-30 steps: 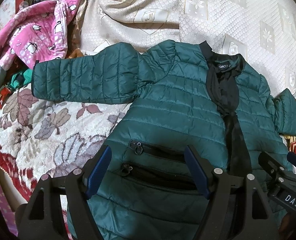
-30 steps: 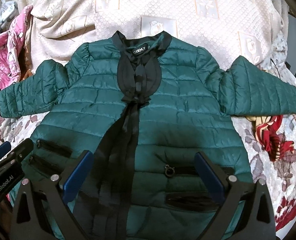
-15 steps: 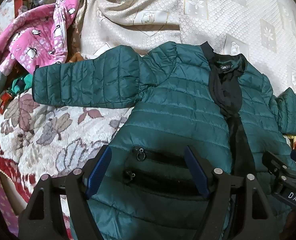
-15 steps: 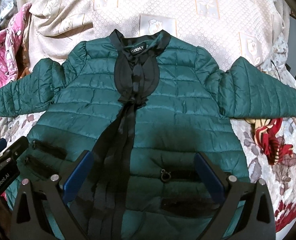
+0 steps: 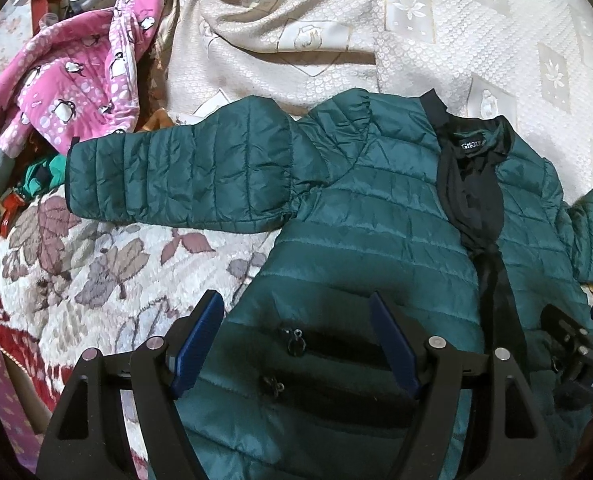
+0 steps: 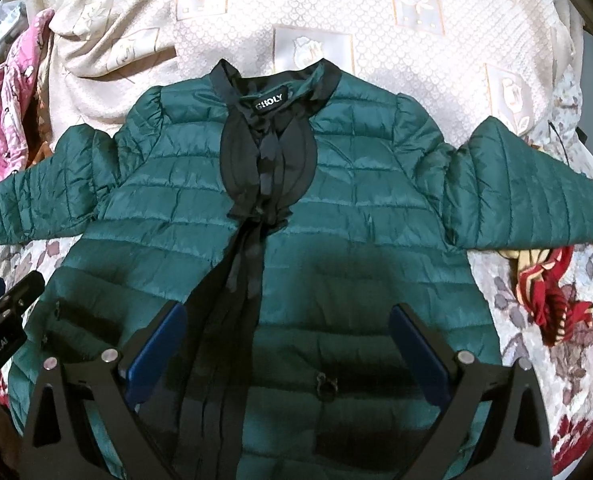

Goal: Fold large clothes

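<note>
A dark green quilted jacket with a black collar and front placket lies flat and front-up on the bed, both sleeves spread out sideways. It also shows in the left wrist view, where its left sleeve points left. My left gripper is open and empty above the jacket's lower left pocket zips. My right gripper is open and empty above the lower front, near a pocket zip pull. The jacket's hem is hidden behind both grippers.
A pink penguin-print garment lies heaped at the far left. A cream embossed bedspread covers the back. A floral blanket lies under the jacket. A red striped cloth sits under the right sleeve.
Both grippers have drawn back and up a little from the jacket, so it sits lower and smaller in both views. Both stay open. The jacket has not moved.
</note>
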A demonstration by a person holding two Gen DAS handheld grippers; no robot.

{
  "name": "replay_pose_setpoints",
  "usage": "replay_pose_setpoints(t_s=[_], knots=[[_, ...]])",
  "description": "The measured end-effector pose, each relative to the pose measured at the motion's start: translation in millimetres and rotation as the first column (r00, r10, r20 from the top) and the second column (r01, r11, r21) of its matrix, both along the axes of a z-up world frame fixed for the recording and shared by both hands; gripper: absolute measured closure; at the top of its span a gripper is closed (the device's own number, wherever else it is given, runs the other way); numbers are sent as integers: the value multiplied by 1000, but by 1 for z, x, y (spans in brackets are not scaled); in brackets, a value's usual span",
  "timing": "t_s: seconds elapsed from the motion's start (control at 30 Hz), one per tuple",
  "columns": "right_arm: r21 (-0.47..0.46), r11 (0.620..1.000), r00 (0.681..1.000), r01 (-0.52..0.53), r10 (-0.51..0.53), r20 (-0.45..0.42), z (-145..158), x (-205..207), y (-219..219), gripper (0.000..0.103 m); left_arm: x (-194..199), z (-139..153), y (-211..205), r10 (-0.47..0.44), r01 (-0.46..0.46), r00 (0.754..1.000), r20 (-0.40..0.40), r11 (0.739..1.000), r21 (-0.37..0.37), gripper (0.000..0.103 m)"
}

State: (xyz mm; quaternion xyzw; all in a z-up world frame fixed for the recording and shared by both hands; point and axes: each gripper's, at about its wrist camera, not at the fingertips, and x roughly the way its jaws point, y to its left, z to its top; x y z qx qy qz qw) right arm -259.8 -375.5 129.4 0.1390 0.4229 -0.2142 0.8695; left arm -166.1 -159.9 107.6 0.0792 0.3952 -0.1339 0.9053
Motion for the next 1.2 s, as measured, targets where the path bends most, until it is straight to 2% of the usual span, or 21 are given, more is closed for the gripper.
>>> replay_pose_setpoints(t_s=[0.8, 1.0, 1.2], knots=[[9, 1000, 1000, 2, -1, -21, -19, 52, -27, 0, 57, -11, 7, 46, -46, 999, -25, 999, -12, 54], [19, 1000, 1000, -4, 5, -31, -26, 61, -29, 0, 72, -16, 27, 81, -82, 996, -39, 996, -16, 54], [45, 999, 999, -29, 31, -41, -38, 66, -27, 0, 102, -17, 80, 190, -190, 982, -20, 982, -9, 54]])
